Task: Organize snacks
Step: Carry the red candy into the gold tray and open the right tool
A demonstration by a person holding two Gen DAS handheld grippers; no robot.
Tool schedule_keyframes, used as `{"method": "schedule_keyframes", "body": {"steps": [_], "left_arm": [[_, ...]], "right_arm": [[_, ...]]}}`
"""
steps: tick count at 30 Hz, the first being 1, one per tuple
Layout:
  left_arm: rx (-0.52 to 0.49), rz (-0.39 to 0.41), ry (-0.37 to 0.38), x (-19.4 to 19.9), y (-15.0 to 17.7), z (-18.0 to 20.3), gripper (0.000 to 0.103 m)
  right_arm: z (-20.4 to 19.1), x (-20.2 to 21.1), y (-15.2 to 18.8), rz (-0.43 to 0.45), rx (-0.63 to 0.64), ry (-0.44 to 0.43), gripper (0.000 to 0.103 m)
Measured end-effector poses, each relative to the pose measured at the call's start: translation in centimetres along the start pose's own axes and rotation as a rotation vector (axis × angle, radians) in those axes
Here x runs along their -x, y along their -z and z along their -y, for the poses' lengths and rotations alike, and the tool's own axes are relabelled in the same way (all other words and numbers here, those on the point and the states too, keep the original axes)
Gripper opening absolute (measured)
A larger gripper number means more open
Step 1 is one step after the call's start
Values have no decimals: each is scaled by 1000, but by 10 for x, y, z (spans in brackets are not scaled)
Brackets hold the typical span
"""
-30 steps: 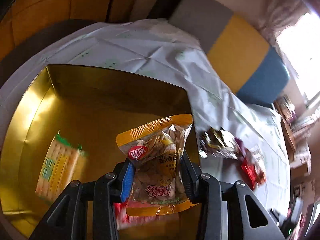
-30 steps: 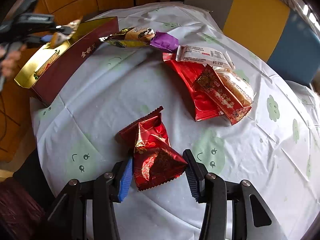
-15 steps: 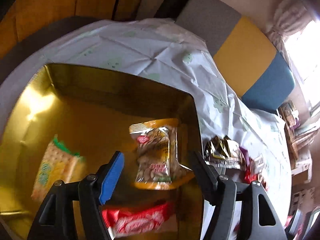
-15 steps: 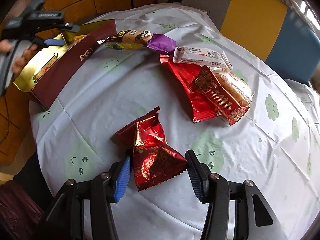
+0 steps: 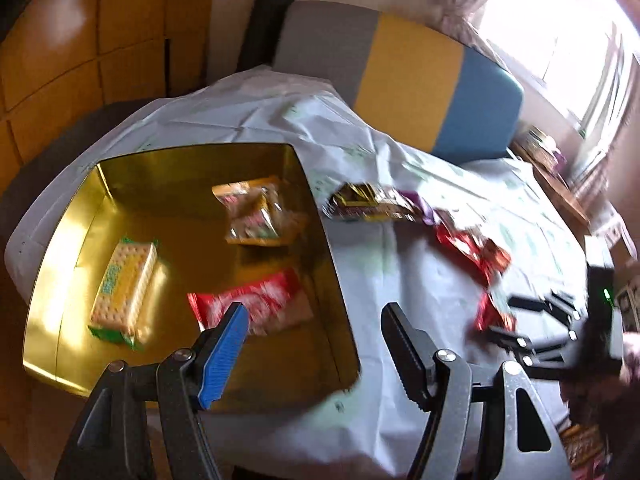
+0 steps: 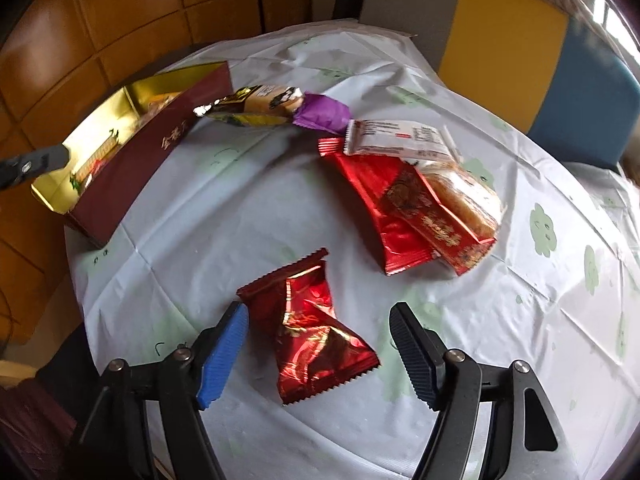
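Note:
My left gripper [image 5: 314, 318] is open and empty above the near right rim of a gold-lined box [image 5: 72, 240]. In the box lie an orange nut packet [image 5: 256, 216], a cracker pack [image 5: 122, 284] and a red-and-white packet [image 5: 260, 304]. My right gripper [image 6: 318, 320] is open, its fingers on either side of a crinkled red foil packet [image 6: 312, 328] lying on the tablecloth. The box, dark red outside, also shows in the right wrist view [image 6: 132, 164] at the far left.
More snacks lie on the white cloth: a gold packet [image 6: 256, 106], a purple one [image 6: 322, 114], a white bar [image 6: 400, 142], red packets [image 6: 384, 200] and a pastry packet [image 6: 460, 196]. A grey, yellow and blue sofa [image 6: 500, 40] stands behind the table. The table edge is close on the left.
My left gripper opened and let the orange nut packet fall into the box, then drew back and up. My right gripper stayed open around the red foil packet, shifting slightly.

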State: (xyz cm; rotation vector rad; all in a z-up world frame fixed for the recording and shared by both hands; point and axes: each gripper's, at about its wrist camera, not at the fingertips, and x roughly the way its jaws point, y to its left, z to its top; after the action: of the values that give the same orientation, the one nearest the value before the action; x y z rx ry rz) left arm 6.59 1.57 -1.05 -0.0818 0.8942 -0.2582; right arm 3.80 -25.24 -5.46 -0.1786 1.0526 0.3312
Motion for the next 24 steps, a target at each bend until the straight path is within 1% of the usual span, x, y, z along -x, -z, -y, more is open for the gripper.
{"method": "schedule_keyframes", "body": {"steps": [4,5,6,7,8,9,10,11,14,18,21,24], "left_arm": [[-46,0,-2,6,14,9,70],[-58,2,-7,7,17,10,70],[-65,5,-12,9,20,11,70],[-68,9,-16,10,22,12,70],[-72,12,-19,12,24,12,70],[-76,16,-23,14,25,13,70],[-77,19,-27,15,26,13,70],[-76,21,-29,15,27,12,70],[-63,26,-45,16,29,8,70],[-33,10,-98,13,32,1,60],[-11,8,-129,14,33,-7,60],[6,30,-153,20,34,-14,60]], "right_arm": [[-16,-8,0,-12,78,55,73],[-18,-9,-1,-9,83,61,70],[-20,-9,-2,-5,78,47,62],[-21,-9,-1,-7,69,31,57],[-23,-9,-2,-5,64,26,43],[-26,-10,-3,-2,56,68,43],[-28,-10,-4,4,53,81,42],[-31,-10,-4,9,44,77,40],[-34,-11,-3,20,-1,80,40],[-28,-12,-2,26,-75,63,41],[-24,-14,-2,28,-120,44,42],[-24,-12,2,32,-144,36,42]]}}
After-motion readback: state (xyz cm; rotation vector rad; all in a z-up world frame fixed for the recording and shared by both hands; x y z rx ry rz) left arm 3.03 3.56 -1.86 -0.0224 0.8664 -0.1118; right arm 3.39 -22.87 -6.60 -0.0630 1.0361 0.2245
